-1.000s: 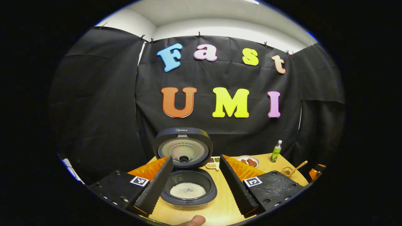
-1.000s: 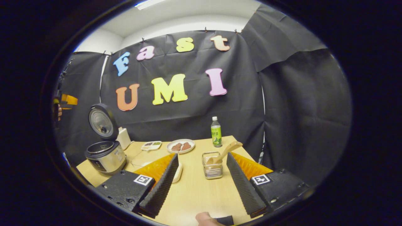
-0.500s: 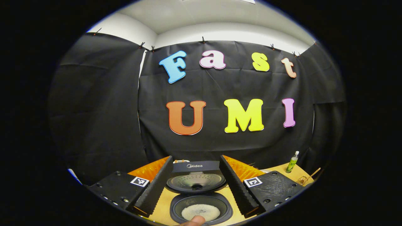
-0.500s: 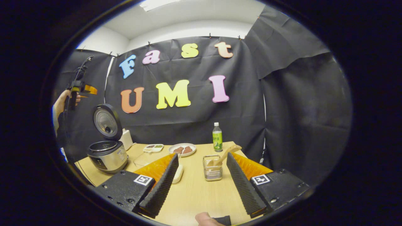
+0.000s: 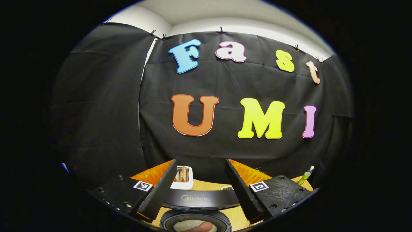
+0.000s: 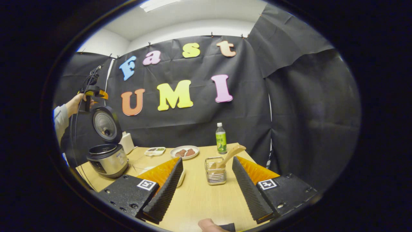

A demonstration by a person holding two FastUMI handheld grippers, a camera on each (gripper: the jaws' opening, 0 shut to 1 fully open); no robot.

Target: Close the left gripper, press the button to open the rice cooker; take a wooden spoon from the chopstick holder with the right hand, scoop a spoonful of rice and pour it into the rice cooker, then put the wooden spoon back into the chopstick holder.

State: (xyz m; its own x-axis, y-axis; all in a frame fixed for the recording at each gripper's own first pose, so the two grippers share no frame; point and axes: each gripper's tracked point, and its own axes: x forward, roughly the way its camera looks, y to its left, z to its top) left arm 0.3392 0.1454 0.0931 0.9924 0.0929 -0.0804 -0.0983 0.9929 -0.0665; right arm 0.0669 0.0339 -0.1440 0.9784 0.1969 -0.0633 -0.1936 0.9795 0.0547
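The rice cooker stands at the bench's left edge, at about 9 o'clock in the right gripper view, with its lid raised upright on the rear hinge. In the left gripper view the cooker sits at 6 o'clock, directly below the left tool; the lid's top edge crosses between that tool's fingers and white rice lies in the inner pot. The left tool is released, its fingers spread wide with nothing between them. In the right gripper view a hand holds that tool aloft just above the raised lid. The right tool is likewise released, fingers apart and gripping nothing, over the bench. The chopstick holder, a wire basket, stands between the right tool's fingers, farther off, at about 12 o'clock from them; the wooden spoon rests inside it, handle tilted toward 2 o'clock. A green bottle stands behind the holder, with a plate and a small divided dish to its left.
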